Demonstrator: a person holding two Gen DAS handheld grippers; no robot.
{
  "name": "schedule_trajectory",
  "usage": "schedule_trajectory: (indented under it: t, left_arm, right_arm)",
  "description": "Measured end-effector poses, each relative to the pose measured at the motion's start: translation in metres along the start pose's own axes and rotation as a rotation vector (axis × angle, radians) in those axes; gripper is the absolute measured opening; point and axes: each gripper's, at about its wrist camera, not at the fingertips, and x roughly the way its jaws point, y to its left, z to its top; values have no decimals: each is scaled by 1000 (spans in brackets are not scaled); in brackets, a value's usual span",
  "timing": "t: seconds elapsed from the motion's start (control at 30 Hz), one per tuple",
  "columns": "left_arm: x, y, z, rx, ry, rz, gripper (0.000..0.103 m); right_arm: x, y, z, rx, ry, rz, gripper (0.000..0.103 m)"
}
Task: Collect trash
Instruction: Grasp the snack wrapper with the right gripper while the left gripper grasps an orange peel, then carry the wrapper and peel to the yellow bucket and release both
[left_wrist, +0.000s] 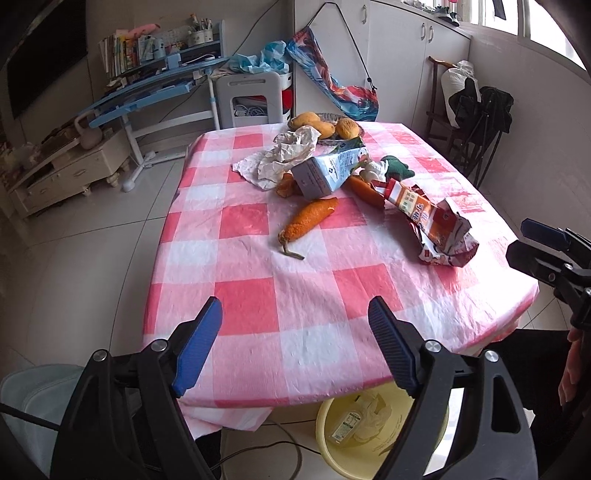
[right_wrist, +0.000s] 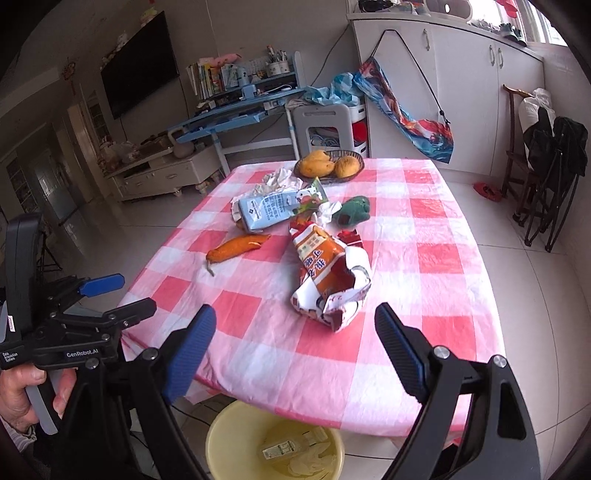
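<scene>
Between both sets of tongs, nothing: left gripper (left_wrist: 295, 345) and right gripper (right_wrist: 295, 354) spread wide, hovering at the near table edge. Yellow bin (right_wrist: 236, 428) at lower centre already holds a small bottle and paper, so partly done. Left to collect: torn snack bag (right_wrist: 328, 280), milk carton (right_wrist: 266, 212), crumpled paper (left_wrist: 284, 155), peels. Surface: pink checked tablecloth (right_wrist: 424, 295), mango bowl (right_wrist: 330, 166) far end; cluttered living room behind.
</scene>
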Motion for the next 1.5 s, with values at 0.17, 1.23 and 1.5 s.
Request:
schedule_trajectory:
  t: [0.17,1.23,1.5]
  left_arm:
    - [40,3,28,-8,13,-14,78]
    - [81,-3,36,-60,74,-137,19]
    - [42,2,22,-74,42,-128,19]
  right_arm:
    - [38,-6,24,-68,49,-3,77]
    - [64,-35,26,87,101,95,20]
    - [27,-22,18,127,9,202,20]
